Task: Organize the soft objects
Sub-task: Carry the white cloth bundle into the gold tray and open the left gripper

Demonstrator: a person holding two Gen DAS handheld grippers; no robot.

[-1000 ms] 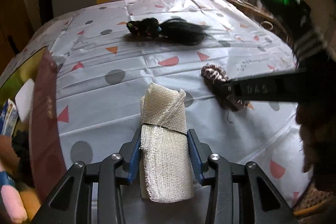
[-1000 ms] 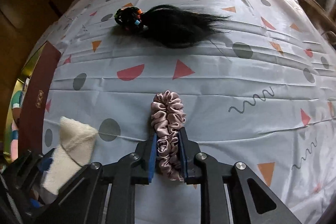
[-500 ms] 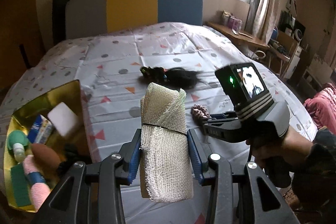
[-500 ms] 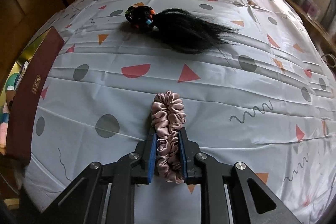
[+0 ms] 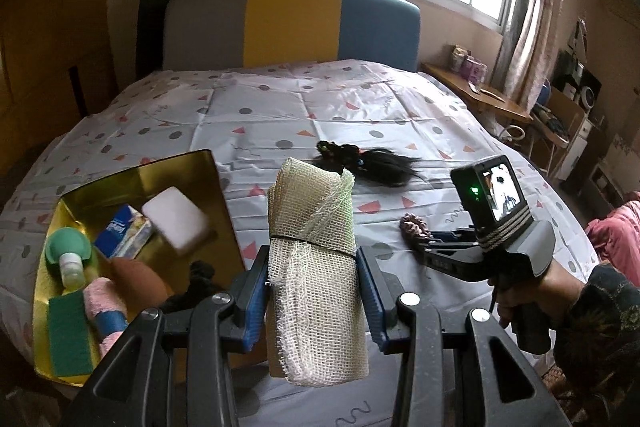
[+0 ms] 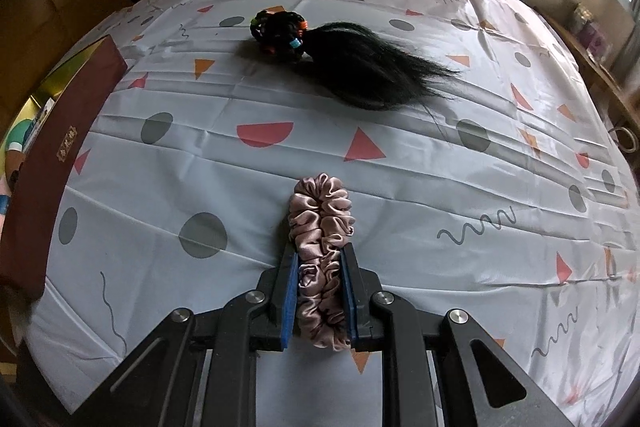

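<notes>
My left gripper (image 5: 312,259) is shut on a rolled cream mesh cloth (image 5: 316,267), held upright above the bed, to the right of the gold box (image 5: 192,167). My right gripper (image 6: 320,263) is shut on a dusty-pink satin scrunchie (image 6: 320,223), low over the patterned sheet. That scrunchie (image 5: 414,227) and the right gripper (image 5: 424,247) show at the right of the left wrist view, a hand holding the handle. A black hairpiece (image 6: 360,71) with coloured bands lies farther up the bed, also seen from the left wrist as the hairpiece (image 5: 376,163).
The gold box holds a white sponge (image 5: 176,223), a blue tissue pack (image 5: 122,231), a green sponge (image 5: 66,335), a pink roll (image 5: 104,303) and a brown pad. Its maroon side (image 6: 52,163) is at the left. A headboard (image 5: 292,23) and side desk (image 5: 476,91) border the bed.
The left gripper has risen and tilted up with the mesh cloth, bringing the box's inside and the room into view. The right gripper stays on the scrunchie, rolled slightly.
</notes>
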